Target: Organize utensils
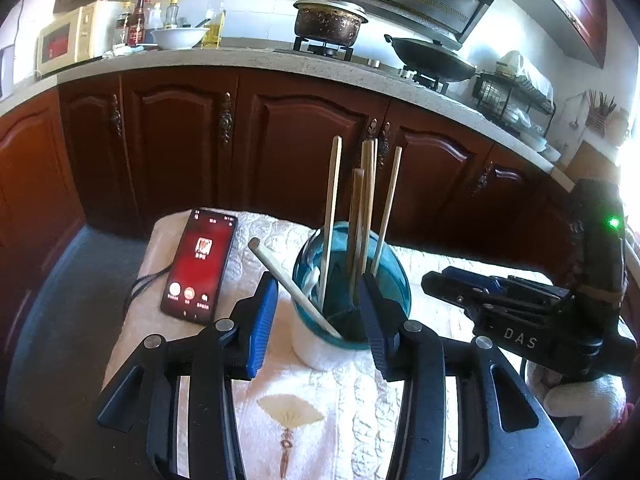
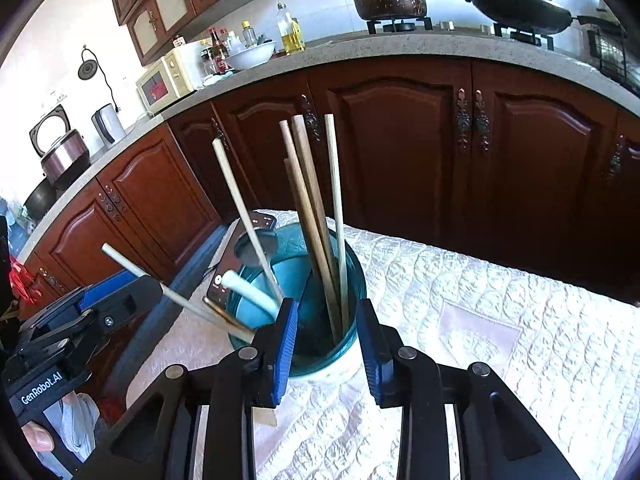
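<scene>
We see wooden chopsticks [image 2: 316, 216] standing in a teal cup [image 2: 352, 280], our right gripper [image 2: 328, 344] open just before it.

Home kitchen: dark red-brown wooden cabinets [image 1: 304, 128] under a speckled stone countertop [image 1: 224, 62], blackened lidded pot [image 1: 328, 20] on far gas hob, cream microwave [image 1: 66, 42] far left.

White letters "DAS" mark the right gripper [image 1: 436, 282] body in the left wrist view; "GenRobot.AI" is printed on the left gripper [image 2: 120, 284] body opposite.
</scene>
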Tool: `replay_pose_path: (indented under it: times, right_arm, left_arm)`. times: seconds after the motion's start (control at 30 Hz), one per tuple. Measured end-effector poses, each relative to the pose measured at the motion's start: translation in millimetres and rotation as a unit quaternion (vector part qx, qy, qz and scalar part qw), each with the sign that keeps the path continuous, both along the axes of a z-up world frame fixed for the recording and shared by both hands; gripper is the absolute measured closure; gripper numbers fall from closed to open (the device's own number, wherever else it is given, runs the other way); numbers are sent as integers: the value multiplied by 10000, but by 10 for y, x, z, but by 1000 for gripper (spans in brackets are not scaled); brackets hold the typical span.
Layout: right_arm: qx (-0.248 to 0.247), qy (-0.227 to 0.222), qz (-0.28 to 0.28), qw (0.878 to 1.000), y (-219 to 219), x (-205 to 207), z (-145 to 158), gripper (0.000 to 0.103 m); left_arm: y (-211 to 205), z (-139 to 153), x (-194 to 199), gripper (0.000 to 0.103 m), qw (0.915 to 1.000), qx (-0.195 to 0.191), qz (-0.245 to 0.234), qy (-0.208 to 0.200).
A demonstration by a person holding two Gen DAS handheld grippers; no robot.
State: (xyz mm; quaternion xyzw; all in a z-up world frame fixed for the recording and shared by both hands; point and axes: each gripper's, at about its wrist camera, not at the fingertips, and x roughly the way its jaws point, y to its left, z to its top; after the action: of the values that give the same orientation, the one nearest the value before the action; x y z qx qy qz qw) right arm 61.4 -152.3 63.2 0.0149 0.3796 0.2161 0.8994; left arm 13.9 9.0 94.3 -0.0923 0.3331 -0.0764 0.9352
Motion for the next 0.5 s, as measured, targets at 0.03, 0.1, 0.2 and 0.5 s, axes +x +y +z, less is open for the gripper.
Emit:
replay_pose_path:
  times: [0.03,0.1,0.2,0.5]
  right_arm:
    - [26,-11,-18,10000,-11,-38,3,73]
    - [74,-16,-56,10000,-31,-89,10,72]
    - [76,-52,-112,9999,-61,-152,13,72]
    - [-5,-155,-279,9995,-85,-309,42,66]
  left_arm:
    - [1,-11,-24,62,10000,-7,13,19]
    - [-15,-21,-67,62,10000,6,21,31]
    - [-64,-9,-135,62,10000,47,40,-24]
    - [-183,18,-230,62,9998,186,58,-105]
